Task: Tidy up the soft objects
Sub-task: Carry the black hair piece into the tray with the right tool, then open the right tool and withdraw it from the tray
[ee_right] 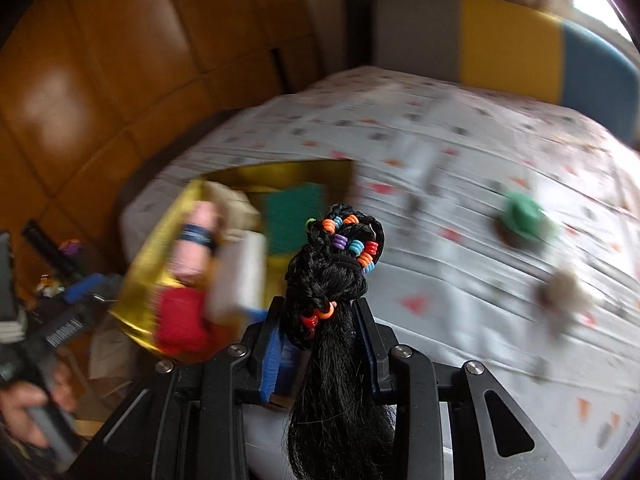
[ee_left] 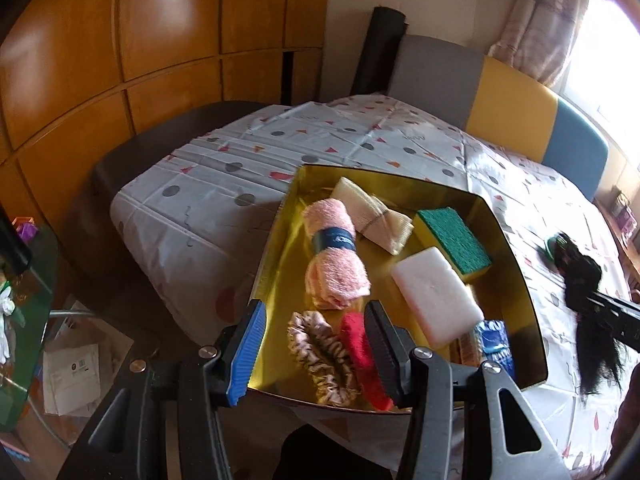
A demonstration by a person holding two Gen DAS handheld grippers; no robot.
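Observation:
A gold tray (ee_left: 516,264) on the patterned tablecloth holds a pink rolled towel (ee_left: 334,256), a cream cloth (ee_left: 372,216), a green-and-yellow sponge (ee_left: 454,242), a white sponge (ee_left: 436,296), a patterned scrunchie (ee_left: 322,354) and a red cloth (ee_left: 362,356). My left gripper (ee_left: 316,344) is open, hovering over the tray's near edge above the scrunchie. My right gripper (ee_right: 320,336) is shut on a black hairpiece with coloured beads (ee_right: 340,264), held above the table right of the tray (ee_right: 140,272). The hairpiece also shows in the left wrist view (ee_left: 584,280).
A green object (ee_right: 522,216) and a grey fluffy object (ee_right: 564,292) lie on the tablecloth (ee_right: 440,184) to the right. A grey, yellow and blue chair back (ee_left: 500,100) stands behind the table. Wooden cabinets (ee_left: 120,40) fill the left. A blue packet (ee_left: 496,344) sits in the tray's near corner.

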